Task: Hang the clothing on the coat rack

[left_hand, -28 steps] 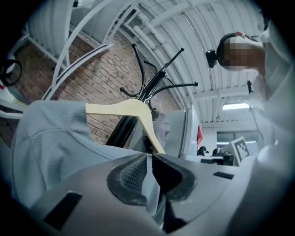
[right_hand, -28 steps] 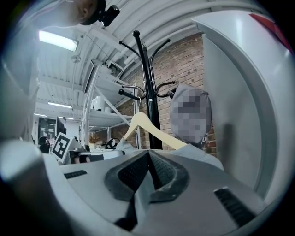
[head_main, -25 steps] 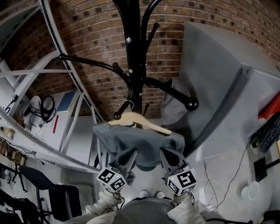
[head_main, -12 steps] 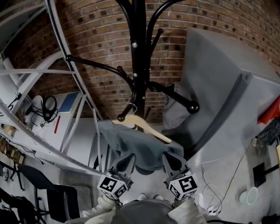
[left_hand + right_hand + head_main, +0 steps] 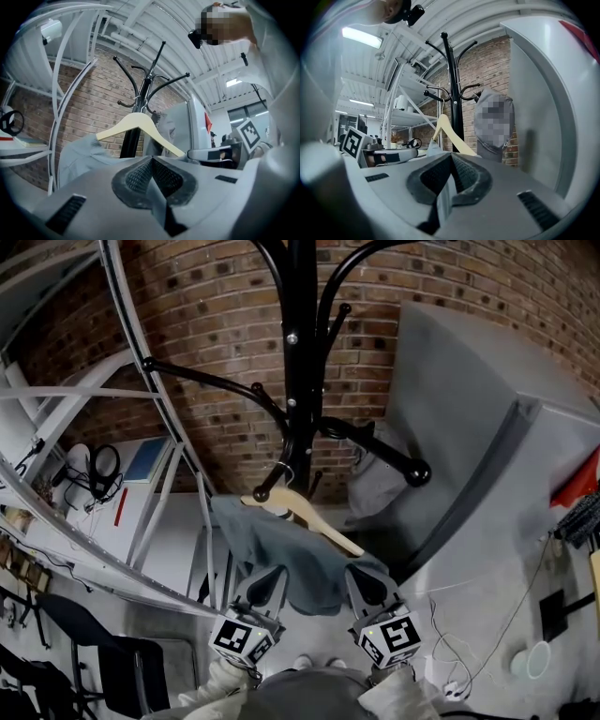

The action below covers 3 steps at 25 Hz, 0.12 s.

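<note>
A black coat rack (image 5: 298, 381) stands against the brick wall. A pale wooden hanger (image 5: 309, 519) hangs tilted, right end low, its hook at the ball tip of a low rack arm (image 5: 263, 493). A grey garment (image 5: 281, 554) drapes from the hanger. My left gripper (image 5: 265, 579) and right gripper (image 5: 367, 579) sit side by side at the garment's lower edge, each shut with a strip of grey cloth pinched between its pads. In the left gripper view the hanger (image 5: 136, 124) rises over the shut jaws (image 5: 151, 161). The right gripper view shows the hanger (image 5: 447, 133) beside the rack pole (image 5: 452, 93).
Another grey garment (image 5: 375, 474) hangs on a right-hand rack arm. A tall grey cabinet (image 5: 469, 427) stands close on the right. White metal shelving (image 5: 141, 427) fills the left side, with a black chair (image 5: 112, 662) below it. Cables (image 5: 469, 634) trail over the floor at the right.
The hanger has tipped further, its right end dropping, and the garment has slid lower on that side. The left jaws have closed on the cloth. Both grippers stayed near the hem.
</note>
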Available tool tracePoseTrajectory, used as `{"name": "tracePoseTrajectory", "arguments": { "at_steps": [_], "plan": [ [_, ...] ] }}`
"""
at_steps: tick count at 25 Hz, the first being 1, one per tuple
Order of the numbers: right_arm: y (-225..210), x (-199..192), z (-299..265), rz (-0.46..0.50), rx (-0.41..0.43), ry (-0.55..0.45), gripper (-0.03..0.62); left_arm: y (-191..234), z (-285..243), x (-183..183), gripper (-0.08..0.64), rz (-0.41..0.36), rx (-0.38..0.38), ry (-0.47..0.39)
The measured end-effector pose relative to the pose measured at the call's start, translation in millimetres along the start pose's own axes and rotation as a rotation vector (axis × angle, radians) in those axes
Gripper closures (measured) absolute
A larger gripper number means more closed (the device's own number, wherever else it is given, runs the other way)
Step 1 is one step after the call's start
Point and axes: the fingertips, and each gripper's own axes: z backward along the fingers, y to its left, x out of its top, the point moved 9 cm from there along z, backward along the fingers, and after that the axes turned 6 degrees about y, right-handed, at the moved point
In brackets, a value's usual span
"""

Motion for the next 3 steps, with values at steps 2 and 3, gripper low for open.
{"name": "tracePoseTrajectory", "arguments": {
  "at_steps": [2, 3],
  "plan": [
    [-0.2, -1.1, -1.6, -0.005, -0.001, -0.002, 0.569, 0.0, -1.1, -2.2, 0.551, -0.018, -0.003, 0.001],
    [-0.4, -2.0, -2.4, -0.008, -0.002, -0.004, 0.569, 0.5, -1.7, -4.7, 0.552, -0.026, -0.006, 0.003]
  ]
}}
